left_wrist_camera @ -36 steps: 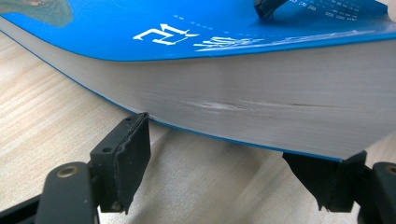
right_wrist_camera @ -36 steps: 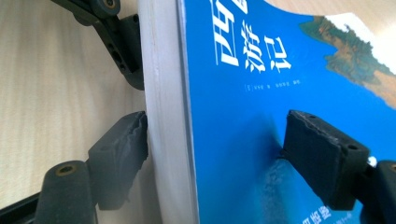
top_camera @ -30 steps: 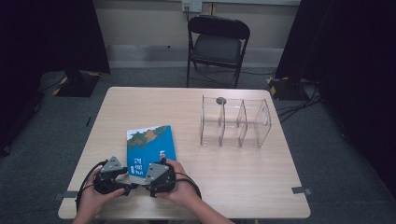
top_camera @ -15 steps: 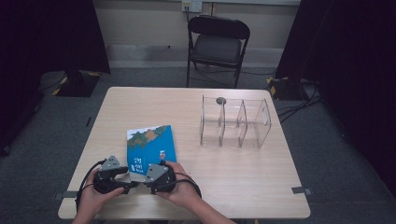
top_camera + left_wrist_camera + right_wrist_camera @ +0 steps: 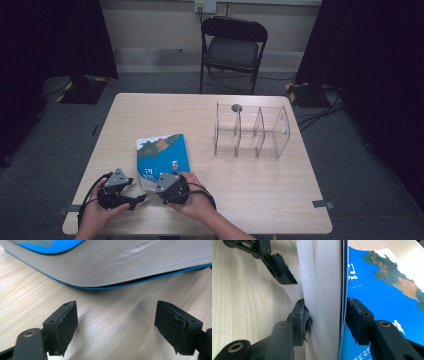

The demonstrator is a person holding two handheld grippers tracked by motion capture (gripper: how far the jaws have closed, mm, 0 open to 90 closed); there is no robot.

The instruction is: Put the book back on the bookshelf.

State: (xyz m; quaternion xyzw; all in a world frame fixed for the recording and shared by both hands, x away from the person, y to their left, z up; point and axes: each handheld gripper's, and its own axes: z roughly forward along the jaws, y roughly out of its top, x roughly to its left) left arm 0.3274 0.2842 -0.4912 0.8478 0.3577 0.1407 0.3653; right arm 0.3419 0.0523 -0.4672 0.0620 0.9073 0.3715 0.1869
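Right hand-held gripper (image 5: 325,318) was pinched on the near edge of the blue book (image 5: 162,159), lifted off the worktop (image 5: 260,200). Left hand-held gripper (image 5: 116,326) was held spread just beside it. A deeper, squarer bite is advised before raising it further.

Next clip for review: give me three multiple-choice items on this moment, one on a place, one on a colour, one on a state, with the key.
1. Where is the clear organizer relative to the book?
A. At the person's left
B. Farther away, toward the person's right
C. On top of it

2. What is the main colour of the book's cover?
A. Red
B. Blue
C. Black

3. How is the right claw set?
A. Closed on the book's near edge
B. Open above bare table
C. Holding the organizer

Key: 1 B, the high view shows it toward the right, far side of the table. 2 B, the cover is blue. 3 A, its jaws sit on either side of the pages; the left claw is open.
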